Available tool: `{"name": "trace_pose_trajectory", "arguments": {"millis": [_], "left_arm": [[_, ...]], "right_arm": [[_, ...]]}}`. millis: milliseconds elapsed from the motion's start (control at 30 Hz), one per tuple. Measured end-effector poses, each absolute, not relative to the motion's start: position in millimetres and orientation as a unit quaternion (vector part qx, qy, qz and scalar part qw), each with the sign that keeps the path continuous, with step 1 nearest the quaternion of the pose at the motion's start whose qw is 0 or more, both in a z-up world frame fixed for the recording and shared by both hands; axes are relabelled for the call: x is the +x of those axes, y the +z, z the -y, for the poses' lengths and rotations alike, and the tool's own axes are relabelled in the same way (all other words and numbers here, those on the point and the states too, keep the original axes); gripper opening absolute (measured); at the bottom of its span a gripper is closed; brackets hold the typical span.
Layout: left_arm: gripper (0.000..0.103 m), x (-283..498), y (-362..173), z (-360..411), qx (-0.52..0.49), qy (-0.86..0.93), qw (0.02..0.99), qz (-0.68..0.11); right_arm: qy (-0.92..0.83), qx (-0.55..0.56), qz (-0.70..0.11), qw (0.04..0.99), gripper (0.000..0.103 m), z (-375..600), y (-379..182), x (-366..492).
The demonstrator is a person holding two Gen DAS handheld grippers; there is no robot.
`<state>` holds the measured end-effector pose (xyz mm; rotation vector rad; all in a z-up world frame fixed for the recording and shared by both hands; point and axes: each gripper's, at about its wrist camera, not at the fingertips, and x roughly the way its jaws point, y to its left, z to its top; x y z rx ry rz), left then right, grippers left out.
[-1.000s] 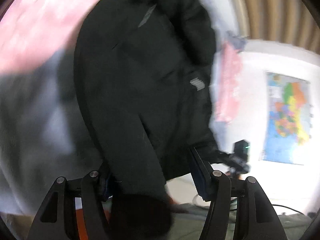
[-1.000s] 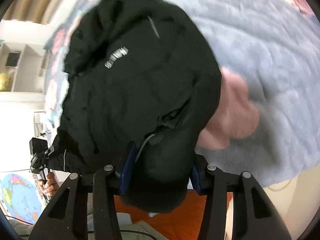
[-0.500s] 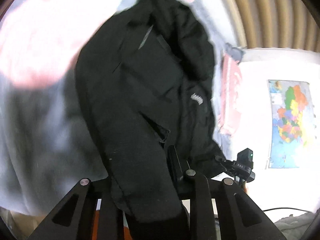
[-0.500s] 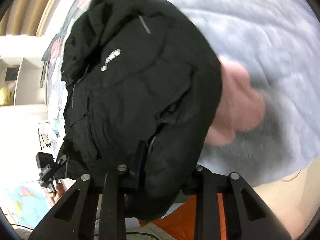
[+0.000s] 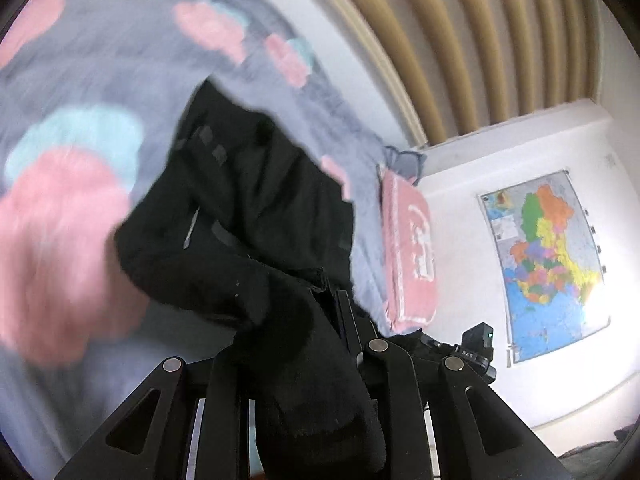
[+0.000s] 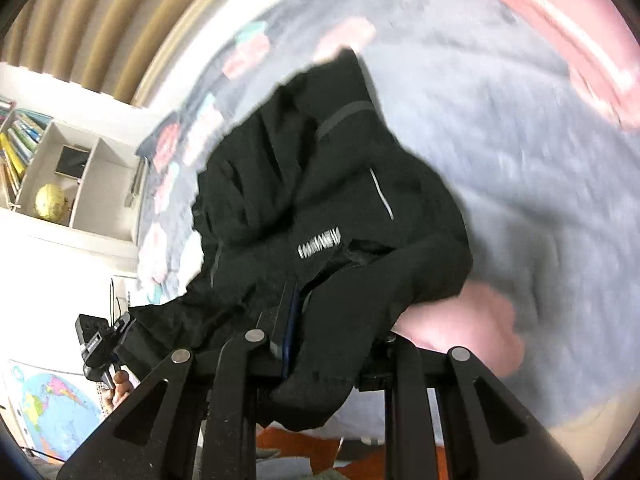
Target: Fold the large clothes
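Note:
A black jacket (image 5: 256,208) with a pale chest logo (image 6: 319,242) hangs bunched above the grey-blue bedspread (image 5: 120,60). My left gripper (image 5: 308,320) is shut on a thick fold of its cloth, which drapes over the jaws and hides the left finger. In the right wrist view my right gripper (image 6: 336,328) has its jaws closing on another fold of the jacket (image 6: 320,184), the pads pressing the cloth. Each view shows the other gripper at the far end of the lifted edge: the right gripper (image 5: 476,348) and the left gripper (image 6: 100,344) with a hand (image 6: 120,384).
The bedspread (image 6: 520,160) carries pink and pale blue patches. A pink pillow (image 5: 412,248) lies by the wall. A coloured map (image 5: 548,256) hangs there, and a white shelf (image 6: 104,184) holds a gold globe (image 6: 50,200). Beige slats (image 5: 480,40) run behind the bed.
Both grippers went from open around the jacket's edge to shut on it. They have risen and tipped up, lifting the jacket's near edge off the bedspread.

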<state>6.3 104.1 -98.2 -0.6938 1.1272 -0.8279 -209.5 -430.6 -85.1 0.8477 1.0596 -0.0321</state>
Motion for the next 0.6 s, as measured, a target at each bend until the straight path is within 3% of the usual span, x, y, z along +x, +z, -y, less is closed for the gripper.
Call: {"name": "trace_pose_trajectory", "arguments": {"millis": [333,600], "left_arm": [[0.021,110,-53,-82,-0.322,-0.337,0.754,-0.463],[0.021,224,-96,-51,-0.350,-0.256,0.754,-0.493]], "right_arm": [[-0.014,0.360,-0.426,0.830,0.025,479,-31,-109],[-0.051,0.341,-0.439,0.830,0.025,507,-50,19]]}}
